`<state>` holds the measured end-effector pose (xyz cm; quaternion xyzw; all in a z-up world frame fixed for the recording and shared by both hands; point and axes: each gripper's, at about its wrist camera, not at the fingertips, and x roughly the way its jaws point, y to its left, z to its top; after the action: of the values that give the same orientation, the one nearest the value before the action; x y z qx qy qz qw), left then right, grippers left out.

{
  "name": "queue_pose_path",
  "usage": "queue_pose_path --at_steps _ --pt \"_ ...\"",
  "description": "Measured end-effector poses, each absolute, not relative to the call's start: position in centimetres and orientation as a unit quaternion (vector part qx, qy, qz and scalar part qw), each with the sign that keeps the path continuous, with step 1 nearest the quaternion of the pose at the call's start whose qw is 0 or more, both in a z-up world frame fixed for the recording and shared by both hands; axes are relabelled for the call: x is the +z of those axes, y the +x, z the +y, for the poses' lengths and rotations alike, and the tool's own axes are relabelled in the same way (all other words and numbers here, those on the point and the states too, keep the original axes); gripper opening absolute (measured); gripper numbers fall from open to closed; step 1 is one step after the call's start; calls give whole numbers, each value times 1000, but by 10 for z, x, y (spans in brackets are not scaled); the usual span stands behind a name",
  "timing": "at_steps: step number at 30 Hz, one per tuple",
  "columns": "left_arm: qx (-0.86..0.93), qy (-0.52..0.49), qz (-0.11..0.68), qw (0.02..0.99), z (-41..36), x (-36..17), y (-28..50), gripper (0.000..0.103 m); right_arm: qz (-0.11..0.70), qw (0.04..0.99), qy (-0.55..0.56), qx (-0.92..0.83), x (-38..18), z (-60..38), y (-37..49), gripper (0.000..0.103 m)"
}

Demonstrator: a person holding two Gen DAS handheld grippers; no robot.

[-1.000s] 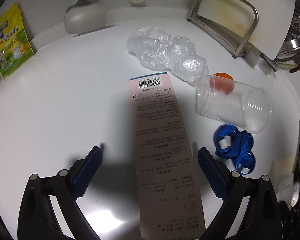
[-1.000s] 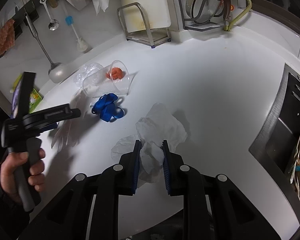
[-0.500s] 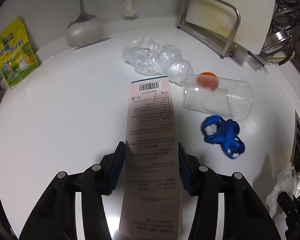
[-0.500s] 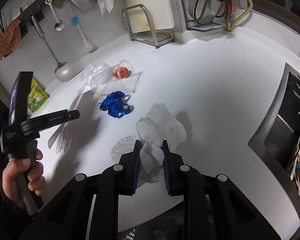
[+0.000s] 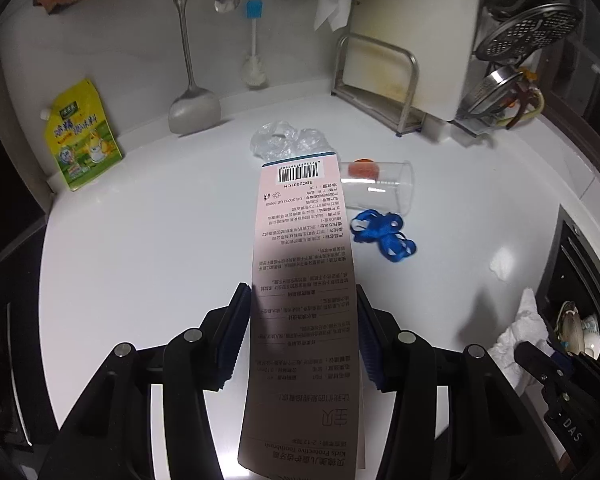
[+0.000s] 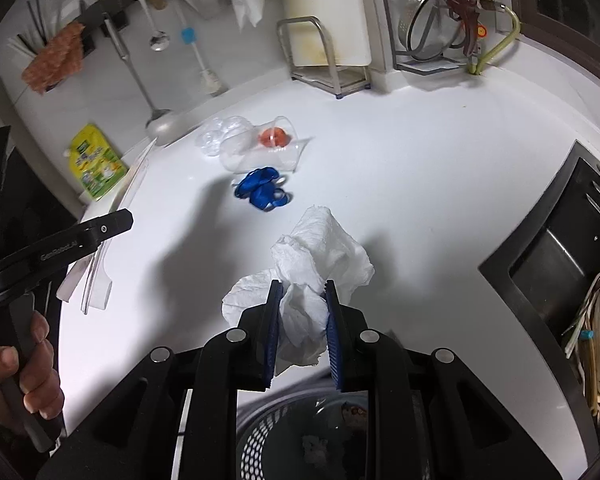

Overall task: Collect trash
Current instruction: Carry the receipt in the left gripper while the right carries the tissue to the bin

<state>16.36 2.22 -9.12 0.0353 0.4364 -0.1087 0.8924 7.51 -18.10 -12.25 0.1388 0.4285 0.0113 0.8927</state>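
My left gripper [image 5: 302, 296] is shut on a long pink toothbrush package [image 5: 304, 240] with a barcode, held up off the white counter [image 5: 160, 240]. In the right wrist view that package [image 6: 100, 276] shows edge-on at the left. My right gripper [image 6: 300, 284] is shut on a crumpled white paper towel [image 6: 320, 252], above the counter's front edge. A black mesh bin [image 6: 300, 436] sits directly below it. On the counter lie a clear plastic cup [image 5: 380, 188] on its side, an orange piece [image 5: 363, 169] inside it, a blue ribbon [image 5: 382, 234] and a crumpled clear bag [image 5: 284, 142].
A yellow pouch [image 5: 82, 136] leans on the back wall beside a hanging ladle [image 5: 194, 108] and a brush [image 5: 254, 72]. A cutting board in a metal rack [image 5: 380, 76] stands at the back right. The sink [image 6: 552, 264] with dishes is on the right. A hand [image 6: 20, 372] grips the left tool.
My left gripper went from wide open to shut on the pink package, then rose and pulled back with it. My right gripper drew back with the paper towel, bringing the bin into view.
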Motion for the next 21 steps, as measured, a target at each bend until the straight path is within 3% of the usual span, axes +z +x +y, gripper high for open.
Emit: queue_pose_path --at_steps 21 --pt "-102 41 442 890 -2 -82 10 49 440 889 107 69 -109 -202 -37 20"
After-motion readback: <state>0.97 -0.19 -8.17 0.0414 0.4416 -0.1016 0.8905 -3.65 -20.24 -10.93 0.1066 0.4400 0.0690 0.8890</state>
